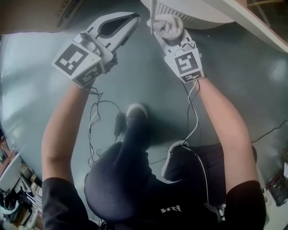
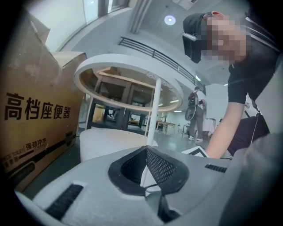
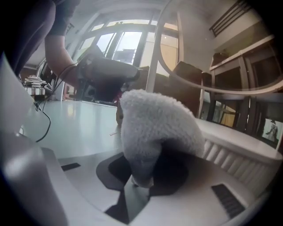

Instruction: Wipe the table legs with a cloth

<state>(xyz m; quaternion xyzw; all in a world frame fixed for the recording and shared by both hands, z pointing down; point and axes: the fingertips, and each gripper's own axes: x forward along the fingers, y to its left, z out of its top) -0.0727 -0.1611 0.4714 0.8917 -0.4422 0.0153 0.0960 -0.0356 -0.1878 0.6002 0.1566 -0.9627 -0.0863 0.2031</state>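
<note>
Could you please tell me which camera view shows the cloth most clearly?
The right gripper view: the fluffy white cloth fills its centre, clamped in the jaws. The head view shows it small, bunched beside a thin table leg. The left gripper view does not show it.

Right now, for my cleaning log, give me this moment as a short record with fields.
right gripper: shut on fluffy white cloth
cloth position: against the thin white table leg
left gripper: shut, empty, just left of the leg
person: crouched on the grey floor
</note>
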